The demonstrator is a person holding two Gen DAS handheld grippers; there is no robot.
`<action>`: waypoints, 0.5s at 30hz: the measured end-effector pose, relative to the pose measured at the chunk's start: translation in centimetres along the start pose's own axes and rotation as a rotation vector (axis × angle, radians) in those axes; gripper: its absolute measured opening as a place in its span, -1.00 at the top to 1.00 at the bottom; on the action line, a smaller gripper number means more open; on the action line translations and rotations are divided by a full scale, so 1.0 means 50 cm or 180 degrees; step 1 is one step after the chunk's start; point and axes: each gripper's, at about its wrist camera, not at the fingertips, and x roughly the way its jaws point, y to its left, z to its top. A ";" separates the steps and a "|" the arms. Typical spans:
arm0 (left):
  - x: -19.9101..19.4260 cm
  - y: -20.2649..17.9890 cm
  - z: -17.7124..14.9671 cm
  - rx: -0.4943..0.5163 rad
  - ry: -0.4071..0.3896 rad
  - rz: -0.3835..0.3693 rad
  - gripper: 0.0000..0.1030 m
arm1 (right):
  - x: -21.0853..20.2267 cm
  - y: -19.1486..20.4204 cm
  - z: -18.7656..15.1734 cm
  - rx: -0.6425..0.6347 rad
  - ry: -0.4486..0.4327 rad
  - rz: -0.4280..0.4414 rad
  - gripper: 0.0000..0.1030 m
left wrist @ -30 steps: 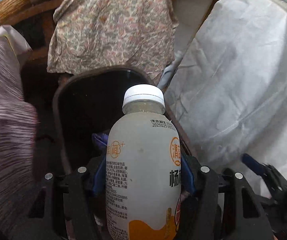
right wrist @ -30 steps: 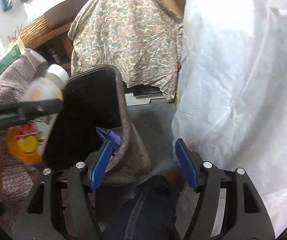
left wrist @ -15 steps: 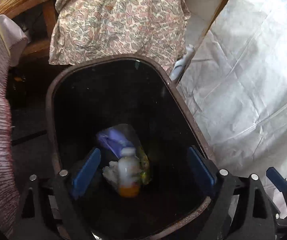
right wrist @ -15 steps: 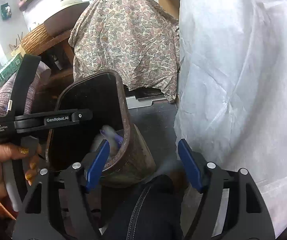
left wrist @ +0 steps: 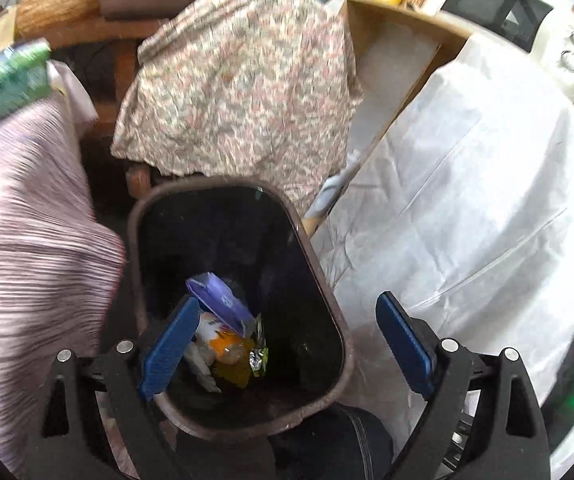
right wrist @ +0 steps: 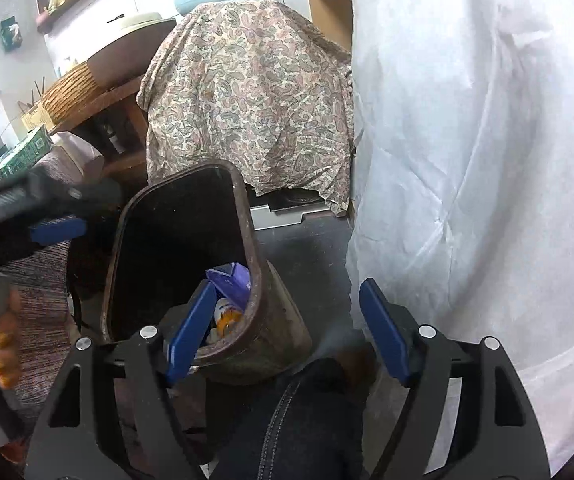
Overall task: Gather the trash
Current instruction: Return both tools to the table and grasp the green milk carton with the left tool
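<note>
While both grippers hang above the floor with nothing between their blue pads, the brown trash bin (left wrist: 329,304) stands open below them. Left gripper (left wrist: 287,344) — fingers spread wide — looks straight down into the bin, one pad over the near-left rim, the other past the right rim. At the bin's bottom lies the drink bottle (left wrist: 225,346) with its orange label, on its side, partly under a purple wrapper (left wrist: 219,300) and touching a crumpled foil packet (left wrist: 258,354). Right gripper (right wrist: 287,328) is likewise splayed open and empty, beside the bin's right wall (right wrist: 271,320), above a jeans-clad leg (right wrist: 299,420). A paisley cloth (right wrist: 247,112) drapes furniture behind the bin; a white sheet (right wrist: 467,160) hangs on the right.
</note>
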 end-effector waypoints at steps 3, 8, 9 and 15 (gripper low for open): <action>-0.058 0.000 0.002 0.0068 -0.0021 0.0005 -0.72 | -0.005 0.031 0.010 -0.0081 -0.0016 0.0076 -0.45; -0.171 0.012 0.012 0.0165 -0.0218 -0.0060 -0.74 | -0.008 0.109 0.028 -0.0248 -0.0038 0.0307 -0.45; -0.191 0.017 0.012 0.0182 -0.0250 -0.0066 -0.75 | -0.010 0.127 0.031 -0.0290 -0.0046 0.0352 -0.45; -0.296 0.063 0.019 0.0529 -0.0411 0.0243 -0.78 | -0.031 0.245 0.047 -0.0608 -0.0108 0.0695 -0.49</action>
